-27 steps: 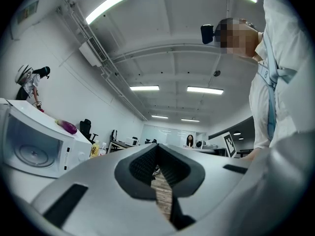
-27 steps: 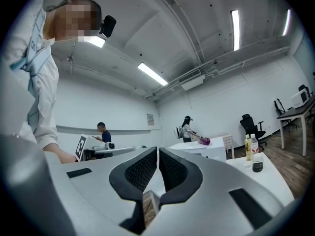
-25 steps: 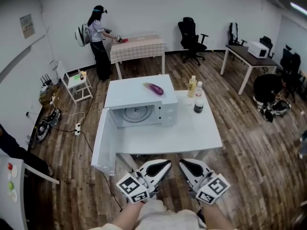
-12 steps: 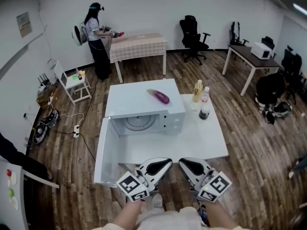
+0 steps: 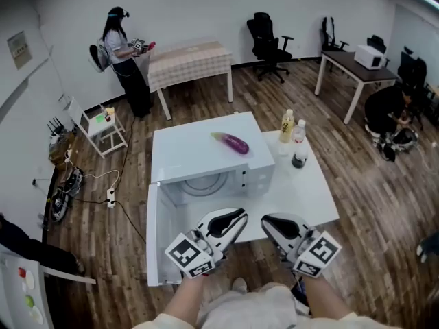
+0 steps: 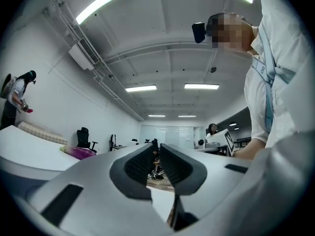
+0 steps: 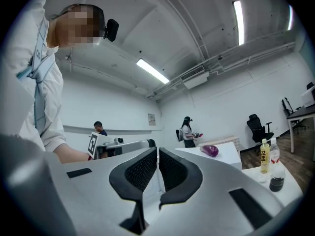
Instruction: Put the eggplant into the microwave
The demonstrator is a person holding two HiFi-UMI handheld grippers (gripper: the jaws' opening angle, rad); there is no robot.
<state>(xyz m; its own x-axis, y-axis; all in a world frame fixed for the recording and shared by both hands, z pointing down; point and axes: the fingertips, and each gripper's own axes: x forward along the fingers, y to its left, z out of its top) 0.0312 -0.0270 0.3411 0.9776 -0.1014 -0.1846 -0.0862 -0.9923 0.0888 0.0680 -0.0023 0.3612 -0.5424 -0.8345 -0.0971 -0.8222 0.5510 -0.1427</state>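
A purple eggplant (image 5: pixel 231 142) lies on top of the white microwave (image 5: pixel 199 157), toward its right side. The microwave stands on a white table (image 5: pixel 305 196) with its door (image 5: pixel 156 235) swung open to the left and its cavity facing me. My left gripper (image 5: pixel 240 216) hovers near the table's front edge, in front of the cavity. Its jaws have just been opening and stand slightly apart with nothing between them. My right gripper (image 5: pixel 266 219) is beside it, shut and empty. The eggplant (image 6: pixel 78 152) shows left of the left gripper (image 6: pixel 156 156) and right of the right gripper (image 7: pixel 157 163).
Two bottles (image 5: pixel 287 125) and a dark jar (image 5: pixel 299 160) stand right of the microwave. A person (image 5: pixel 120 46) works at a checked table (image 5: pixel 188 60) at the back. An office chair (image 5: pixel 269 36), a desk with another microwave (image 5: pixel 370 57) and a small white chair (image 5: pixel 103 122) stand around.
Both grippers have moved forward to the table's front edge and the open microwave. The eggplant has not moved on the microwave top.
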